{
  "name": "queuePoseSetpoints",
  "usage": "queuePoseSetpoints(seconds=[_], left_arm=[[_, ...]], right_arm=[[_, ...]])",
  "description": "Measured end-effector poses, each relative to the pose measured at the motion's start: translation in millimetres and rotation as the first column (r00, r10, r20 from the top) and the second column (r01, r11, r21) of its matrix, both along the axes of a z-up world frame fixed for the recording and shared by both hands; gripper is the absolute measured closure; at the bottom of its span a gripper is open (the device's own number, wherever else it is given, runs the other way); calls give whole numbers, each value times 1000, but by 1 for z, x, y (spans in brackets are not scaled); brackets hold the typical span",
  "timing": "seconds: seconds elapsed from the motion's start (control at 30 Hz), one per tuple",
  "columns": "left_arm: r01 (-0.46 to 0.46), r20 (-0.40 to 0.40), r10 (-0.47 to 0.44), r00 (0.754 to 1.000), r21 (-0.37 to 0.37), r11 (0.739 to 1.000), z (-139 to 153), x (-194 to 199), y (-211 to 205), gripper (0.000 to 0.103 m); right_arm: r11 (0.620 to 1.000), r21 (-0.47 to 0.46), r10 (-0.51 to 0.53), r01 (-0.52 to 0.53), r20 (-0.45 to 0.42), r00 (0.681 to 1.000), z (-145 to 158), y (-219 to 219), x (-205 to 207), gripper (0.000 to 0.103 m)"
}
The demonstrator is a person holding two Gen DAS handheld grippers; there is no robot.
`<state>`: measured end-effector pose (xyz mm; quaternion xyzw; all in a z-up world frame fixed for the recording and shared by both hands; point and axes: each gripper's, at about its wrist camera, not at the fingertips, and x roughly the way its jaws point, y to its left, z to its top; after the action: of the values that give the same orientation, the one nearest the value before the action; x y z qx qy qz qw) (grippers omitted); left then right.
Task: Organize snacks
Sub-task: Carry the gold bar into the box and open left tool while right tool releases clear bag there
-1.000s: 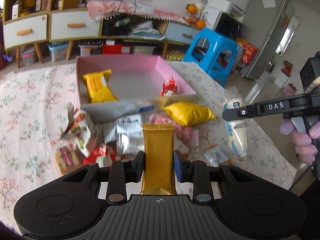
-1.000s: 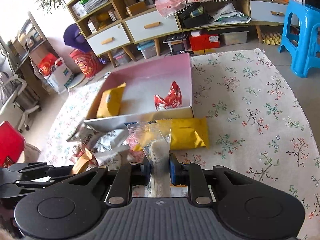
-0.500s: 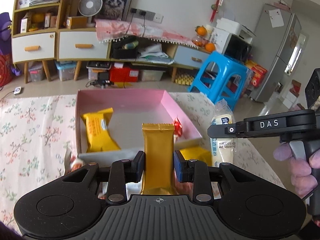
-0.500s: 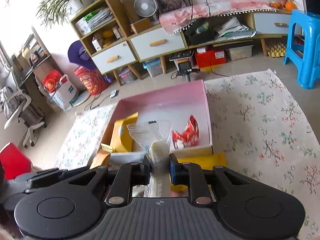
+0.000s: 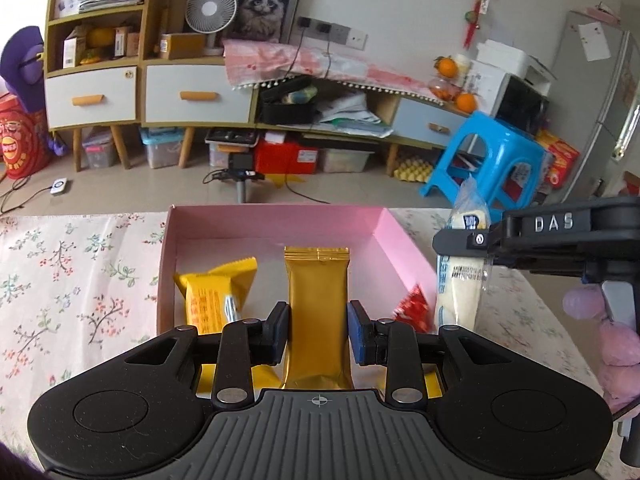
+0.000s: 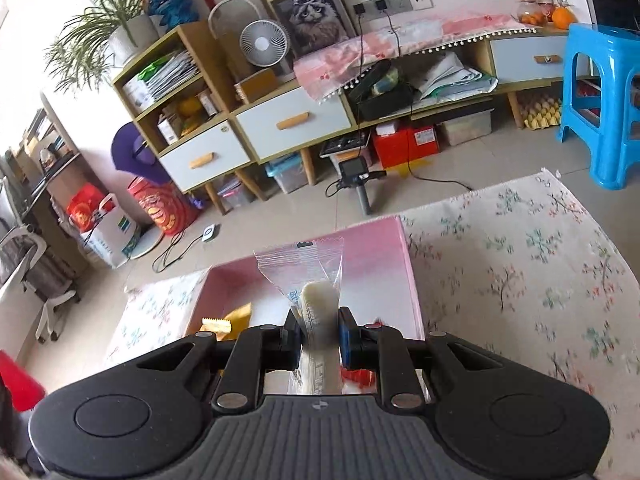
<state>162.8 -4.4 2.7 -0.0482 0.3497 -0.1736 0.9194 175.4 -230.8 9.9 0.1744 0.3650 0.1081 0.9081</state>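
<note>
My left gripper (image 5: 318, 332) is shut on a gold snack packet (image 5: 317, 296), held upright over the near part of the pink box (image 5: 276, 222). My right gripper (image 6: 319, 336) is shut on a clear packet with a white bar (image 6: 316, 300), held over the box (image 6: 368, 256); the same packet shows in the left wrist view (image 5: 460, 280) at the box's right wall. Inside the box lie a yellow packet (image 5: 216, 296) at the left and a red wrapper (image 5: 414, 308) at the right.
The box stands on a floral tablecloth (image 5: 72, 272). Beyond the table are a low cabinet with drawers (image 5: 180, 96), a blue stool (image 5: 488, 160) at the right and a small tripod camera (image 5: 240, 178) on the floor.
Both grippers have risen and moved forward over the pink box with their packets. The loose snacks in front of the box have dropped out of view.
</note>
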Motion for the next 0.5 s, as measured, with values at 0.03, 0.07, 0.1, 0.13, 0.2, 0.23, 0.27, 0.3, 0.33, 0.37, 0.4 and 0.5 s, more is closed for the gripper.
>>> queuePoseSetpoints(seconds=[0.03,0.07,0.1,0.13,0.2,0.23,0.27,0.3,0.33,0.37,0.4,0.5], left_arm=[[-2,0,2,1000,7,1000,-2,4,-2,75],[-6,0,6,1000,15,1000,-5,8,-3,75],[-10,-4,10,1000,22,1000,-9,12,-5,75],[-15,-8,15,1000,28,999,-12,16,-7,75],[-24,-14,25,1000,41,999,-17,22,-9,75],[-27,-16,28,999,50,998,-20,25,-11,75],[-30,-17,31,999,58,998,-23,28,-12,75],[-34,-19,35,999,66,997,-25,30,-14,75],[-37,-21,39,999,75,997,-27,33,-15,75],[-40,-23,42,999,80,996,-29,35,-16,75],[-42,-26,45,999,86,995,-30,37,-17,75],[-48,-26,51,998,108,993,-33,41,-21,75]], right_arm=[[1000,7,-5,5,0,1000,-2,-1,5,96],[1000,17,-11,11,-1,1000,-4,-3,12,96],[1000,27,-16,16,-2,1000,-6,-3,18,96],[999,31,-18,18,-2,1000,-8,-4,22,96],[999,25,-21,21,-9,1000,-13,-2,31,96],[1000,18,-20,21,-13,1000,-15,-1,34,96],[1000,10,-18,19,-17,1000,-17,1,37,96],[1000,1,-16,16,-21,1000,-19,2,39,96],[1000,-10,-13,13,-25,1000,-21,4,42,96],[1000,-23,-10,10,-26,1000,-23,5,44,96],[999,-36,-7,6,-27,1000,-24,7,46,96],[998,-69,5,-7,-32,999,-26,10,53,96]])
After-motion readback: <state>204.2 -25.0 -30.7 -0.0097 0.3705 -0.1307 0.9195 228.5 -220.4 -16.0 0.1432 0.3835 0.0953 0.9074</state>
